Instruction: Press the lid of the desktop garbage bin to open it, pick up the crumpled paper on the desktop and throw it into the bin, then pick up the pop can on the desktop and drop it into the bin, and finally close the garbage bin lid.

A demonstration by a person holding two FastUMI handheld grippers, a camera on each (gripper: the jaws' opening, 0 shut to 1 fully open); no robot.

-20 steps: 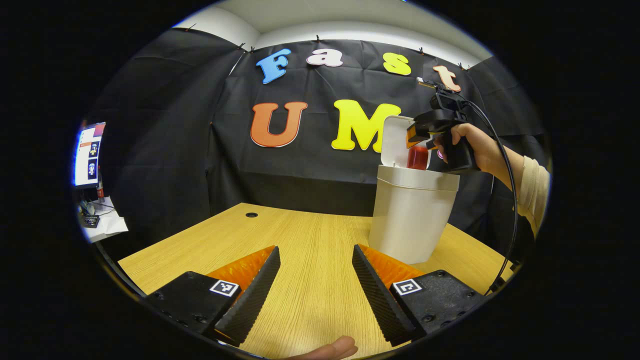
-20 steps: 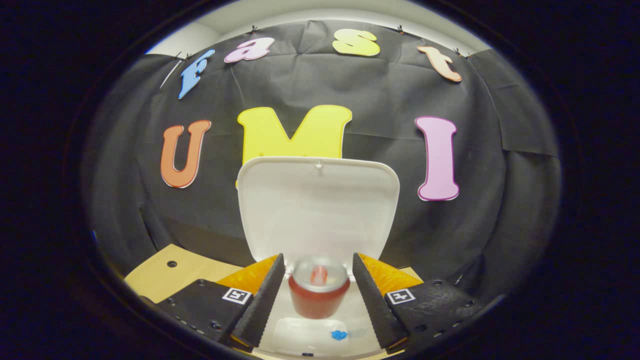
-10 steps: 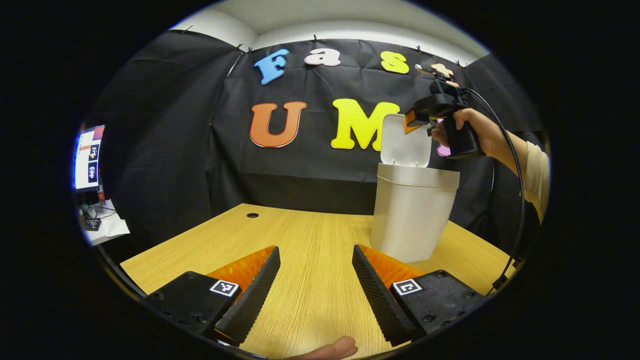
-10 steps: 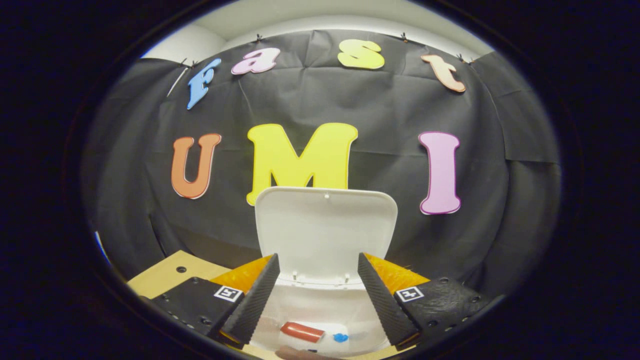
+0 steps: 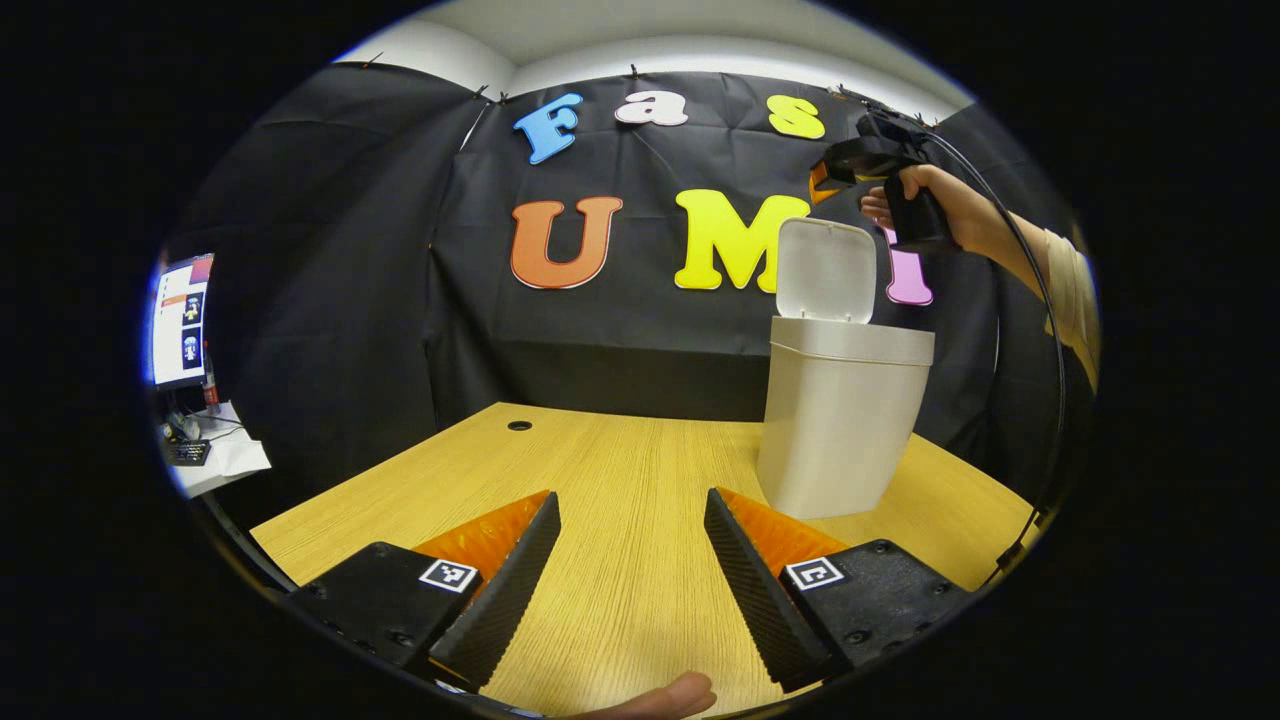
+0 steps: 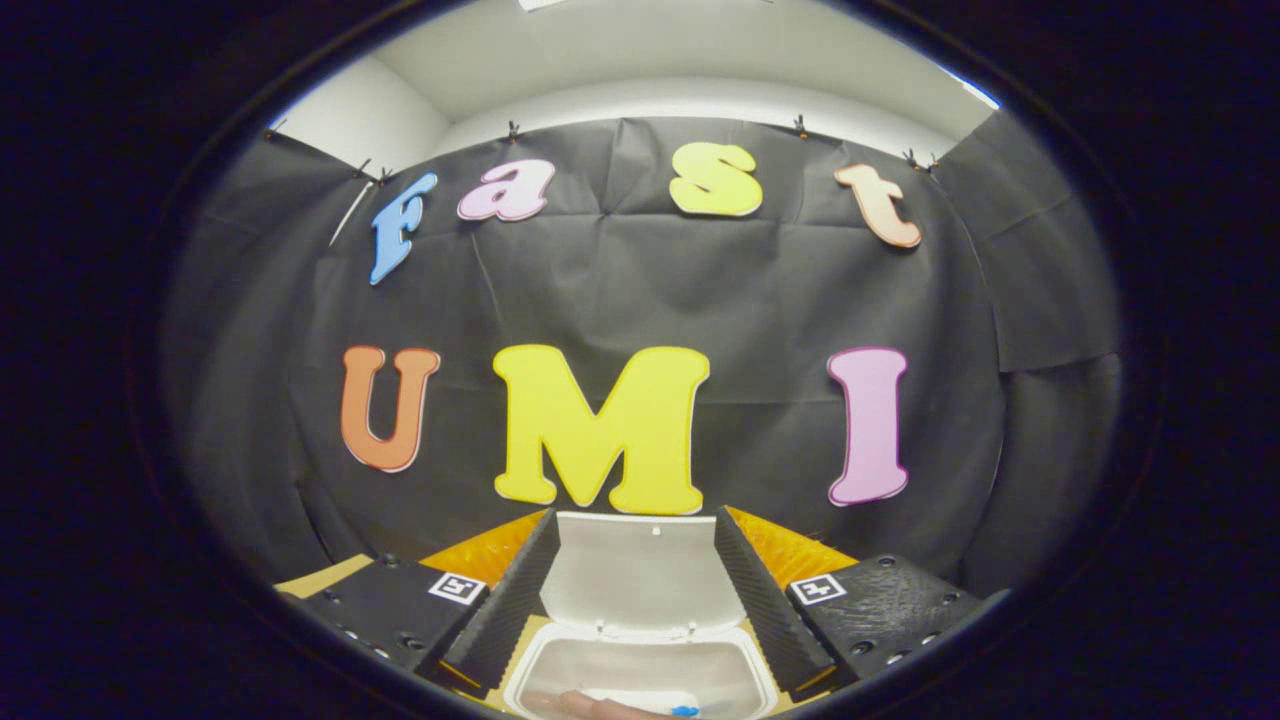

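Left gripper view: a white plastic garbage bin stands on the far right of a wooden bench. Its lid is hinged at the back and stands upright, open. It looks light and stiff, likely to swing down under a gentle push on its top edge; the bin itself seems light enough to slide if shoved. The left gripper hovers low over the near bench, jaws spread and empty. Above the bin, a hand holds the right gripper; its jaws are too small to judge here.

Right gripper view: the right gripper looks down over the open garbage bin, jaws spread, nothing between them. The lid rises between them, farther off. Inside the bin, a reddish shape, probably the pop can, is cut off at the lower edge. The crumpled paper cannot be made out.
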